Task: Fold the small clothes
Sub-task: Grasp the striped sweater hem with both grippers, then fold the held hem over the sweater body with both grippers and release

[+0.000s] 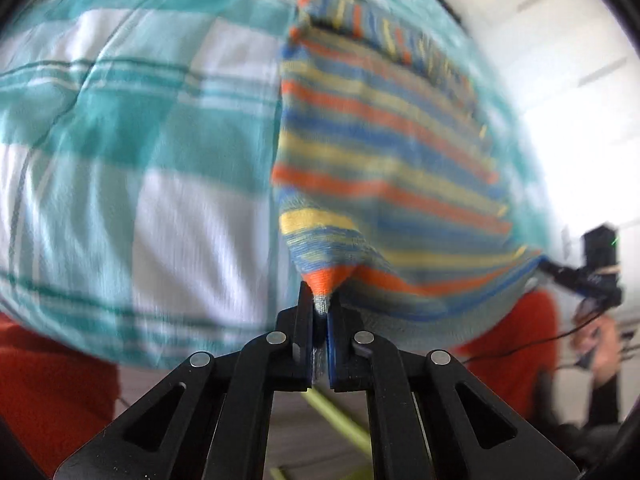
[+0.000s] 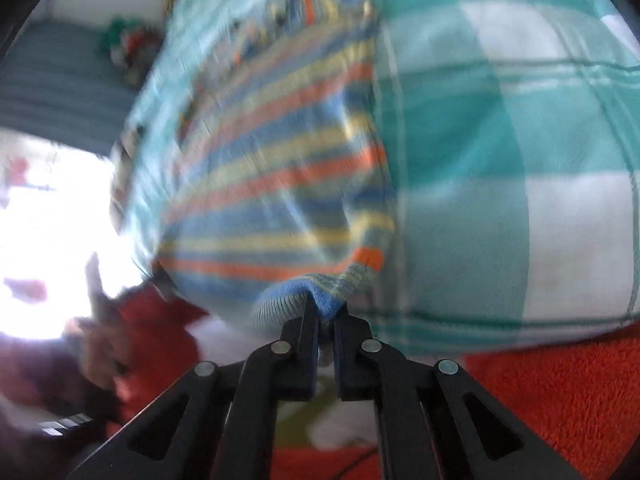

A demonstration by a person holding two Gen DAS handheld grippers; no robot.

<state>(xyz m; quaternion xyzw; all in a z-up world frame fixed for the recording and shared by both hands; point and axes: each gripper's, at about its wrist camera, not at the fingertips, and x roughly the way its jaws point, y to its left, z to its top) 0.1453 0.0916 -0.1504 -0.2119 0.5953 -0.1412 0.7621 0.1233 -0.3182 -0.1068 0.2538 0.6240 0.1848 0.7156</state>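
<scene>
Two claws pinch the striped garment: left claw clamps an orange-tipped corner, right claw a blue ribbed edge. It lies on the teal checked bedcover. Lift both corners evenly, keeping the hem taut, then lay it over.

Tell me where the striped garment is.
The striped garment lies on the teal checked cloth, its near edge pinched by the left gripper and right gripper.

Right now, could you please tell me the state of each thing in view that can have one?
Striped garment: pinched at two corners, otherwise lying on the cloth.
Left gripper: shut on the striped garment's orange corner.
Right gripper: shut on its blue ribbed edge.
Teal checked cloth: spread out, rumpled.
</scene>
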